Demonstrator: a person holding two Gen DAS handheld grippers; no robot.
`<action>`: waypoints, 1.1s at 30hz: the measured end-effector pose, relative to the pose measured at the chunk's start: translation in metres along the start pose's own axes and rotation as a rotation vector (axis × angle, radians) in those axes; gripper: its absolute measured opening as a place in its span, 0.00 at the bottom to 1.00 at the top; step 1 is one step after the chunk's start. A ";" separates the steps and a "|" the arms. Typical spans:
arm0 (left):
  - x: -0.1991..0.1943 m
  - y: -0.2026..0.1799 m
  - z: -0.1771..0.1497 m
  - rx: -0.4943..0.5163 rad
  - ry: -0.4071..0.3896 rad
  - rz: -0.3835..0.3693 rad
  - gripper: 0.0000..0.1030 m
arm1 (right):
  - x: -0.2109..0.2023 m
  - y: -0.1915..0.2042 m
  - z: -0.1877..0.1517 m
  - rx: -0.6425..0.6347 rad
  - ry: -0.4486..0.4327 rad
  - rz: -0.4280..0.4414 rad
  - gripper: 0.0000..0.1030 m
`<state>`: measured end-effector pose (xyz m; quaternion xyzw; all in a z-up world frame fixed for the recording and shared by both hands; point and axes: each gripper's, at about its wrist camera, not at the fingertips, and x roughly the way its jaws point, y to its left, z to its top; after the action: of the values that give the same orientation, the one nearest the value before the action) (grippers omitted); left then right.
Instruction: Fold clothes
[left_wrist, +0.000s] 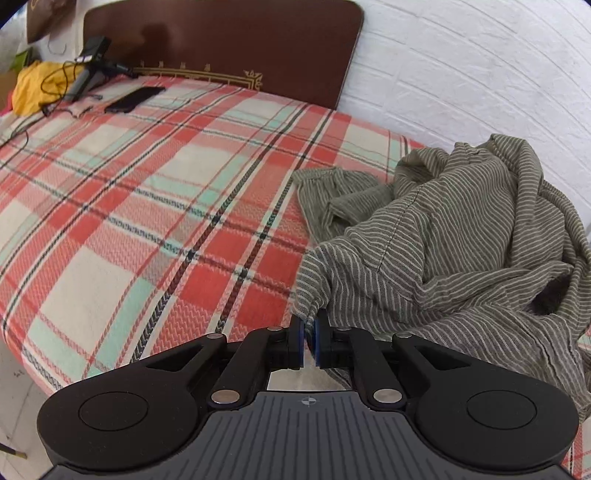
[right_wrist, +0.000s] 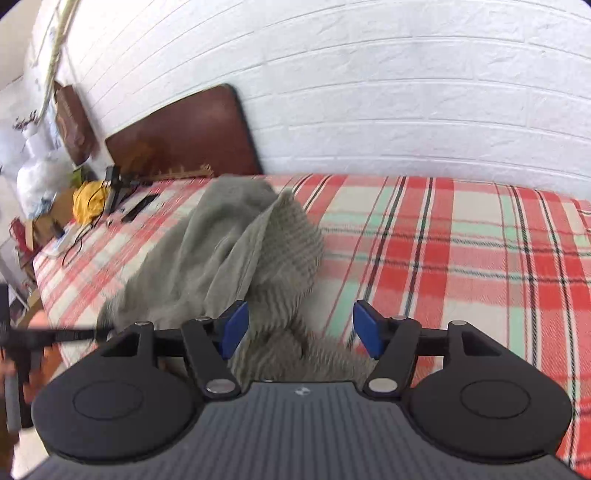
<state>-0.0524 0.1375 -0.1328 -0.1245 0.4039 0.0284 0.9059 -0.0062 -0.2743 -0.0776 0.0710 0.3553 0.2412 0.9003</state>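
A grey-green striped garment (left_wrist: 450, 243) lies bunched at the right of the plaid bedspread (left_wrist: 129, 206). My left gripper (left_wrist: 309, 334) is shut on the garment's lower left edge, the cloth pinched between its blue pads near the bed's front edge. In the right wrist view the same garment (right_wrist: 229, 258) is a blurred heap left of centre on the bedspread (right_wrist: 461, 251). My right gripper (right_wrist: 299, 328) stands open above the garment's near end, its blue pads (right_wrist: 365, 328) apart and not pressing on the cloth. The left gripper shows as a dark blur (right_wrist: 55, 336) at the left edge.
A brown headboard cushion (left_wrist: 229, 40) leans on the white brick wall (left_wrist: 480, 66). A black phone (left_wrist: 135, 99), cables, a dark device (left_wrist: 92, 66) and a yellow cloth (left_wrist: 33, 88) sit at the bed's far left corner. Clutter stands beside the bed (right_wrist: 33, 192).
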 end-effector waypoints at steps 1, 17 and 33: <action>0.001 0.002 0.001 -0.001 -0.001 -0.003 0.02 | 0.010 -0.001 0.007 0.019 0.005 0.004 0.65; 0.014 0.014 0.010 0.029 -0.002 -0.007 0.06 | 0.072 0.017 0.055 0.177 -0.019 0.077 0.65; 0.002 0.003 0.020 0.048 -0.042 0.009 0.06 | -0.038 0.013 0.083 0.133 -0.225 -0.028 0.02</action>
<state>-0.0370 0.1455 -0.1227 -0.1002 0.3859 0.0253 0.9167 0.0213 -0.2780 0.0104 0.1525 0.2685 0.1951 0.9309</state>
